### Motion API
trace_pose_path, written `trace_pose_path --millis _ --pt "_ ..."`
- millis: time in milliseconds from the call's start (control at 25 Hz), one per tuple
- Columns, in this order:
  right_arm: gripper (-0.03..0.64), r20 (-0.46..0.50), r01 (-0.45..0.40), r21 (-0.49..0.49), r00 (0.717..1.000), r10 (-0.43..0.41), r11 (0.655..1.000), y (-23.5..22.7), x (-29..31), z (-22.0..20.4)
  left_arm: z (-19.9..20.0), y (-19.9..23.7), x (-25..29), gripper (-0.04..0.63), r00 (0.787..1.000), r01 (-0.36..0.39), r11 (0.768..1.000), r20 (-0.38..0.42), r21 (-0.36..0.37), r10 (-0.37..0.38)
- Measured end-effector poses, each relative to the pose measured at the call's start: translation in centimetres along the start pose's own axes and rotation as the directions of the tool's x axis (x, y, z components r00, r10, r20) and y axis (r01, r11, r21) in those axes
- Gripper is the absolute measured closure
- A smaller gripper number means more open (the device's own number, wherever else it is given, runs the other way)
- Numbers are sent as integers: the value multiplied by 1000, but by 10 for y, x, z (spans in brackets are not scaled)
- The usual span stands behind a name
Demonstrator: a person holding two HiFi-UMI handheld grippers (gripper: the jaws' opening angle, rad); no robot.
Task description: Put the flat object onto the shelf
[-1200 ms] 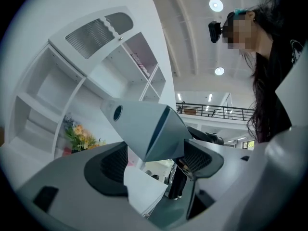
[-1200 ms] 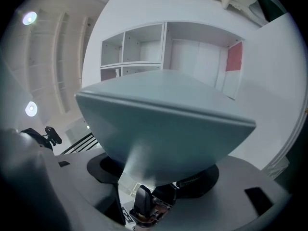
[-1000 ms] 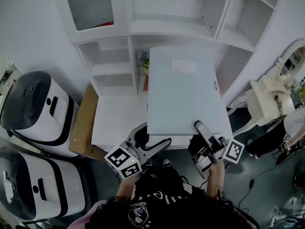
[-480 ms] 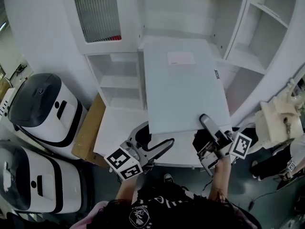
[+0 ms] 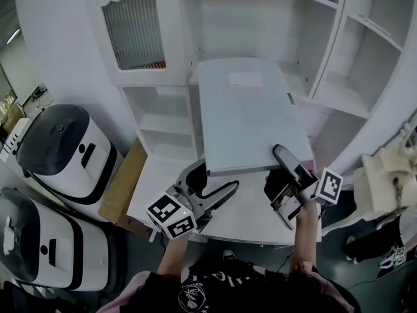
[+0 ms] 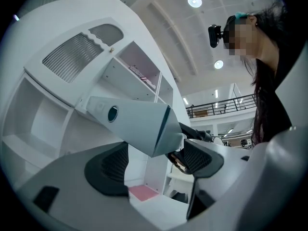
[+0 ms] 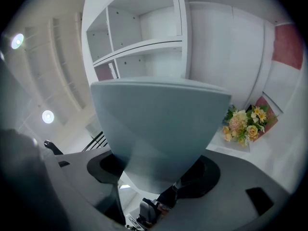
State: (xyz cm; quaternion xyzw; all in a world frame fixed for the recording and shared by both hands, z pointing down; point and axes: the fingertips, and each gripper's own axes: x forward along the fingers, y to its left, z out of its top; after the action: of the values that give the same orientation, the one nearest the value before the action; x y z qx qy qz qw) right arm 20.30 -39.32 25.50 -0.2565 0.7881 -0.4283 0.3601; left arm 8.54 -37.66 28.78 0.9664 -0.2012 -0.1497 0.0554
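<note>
I hold a large pale grey-blue flat folder (image 5: 251, 113) tilted up, its far edge at the middle opening of the white shelf unit (image 5: 260, 18). A white label sits near that far edge. My right gripper (image 5: 287, 175) is shut on the folder's near right edge, one jaw on top and one beneath. In the right gripper view the folder (image 7: 159, 129) fills the space between the jaws. My left gripper (image 5: 208, 188) stands open at the near left corner. In the left gripper view that corner (image 6: 154, 129) hangs between the wide-apart pads (image 6: 108, 170).
White desk top (image 5: 247, 223) lies below the folder. Two white-and-black appliances (image 5: 62, 149) (image 5: 39, 250) stand at the left beside a brown board (image 5: 120, 188). A ribbed glass door (image 5: 137, 31) is upper left. A flower bouquet (image 7: 245, 124) sits in a compartment. A white chair (image 5: 391, 175) is at right.
The folder and both grippers have risen and moved forward toward the shelf opening. The right gripper's hold on the folder is the same.
</note>
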Motion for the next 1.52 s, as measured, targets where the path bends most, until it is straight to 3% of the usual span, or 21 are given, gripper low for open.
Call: trace_pose_path --millis 640,880,1040,1520 --pt "304 28 -89 28 996 89 996 -10 32 44 19 25 37 222 996 -86 996 39 4 86" --pt "302 56 -100 2 993 100 995 -19 50 64 25 58 56 225 976 -170 983 123 -74 178" --pt "301 81 -109 -4 991 109 994 -23 58 79 28 70 72 225 962 -218 972 149 -83 228" --pt "293 122 -120 -98 984 132 988 -25 52 114 34 89 114 225 945 -258 961 180 -103 273"
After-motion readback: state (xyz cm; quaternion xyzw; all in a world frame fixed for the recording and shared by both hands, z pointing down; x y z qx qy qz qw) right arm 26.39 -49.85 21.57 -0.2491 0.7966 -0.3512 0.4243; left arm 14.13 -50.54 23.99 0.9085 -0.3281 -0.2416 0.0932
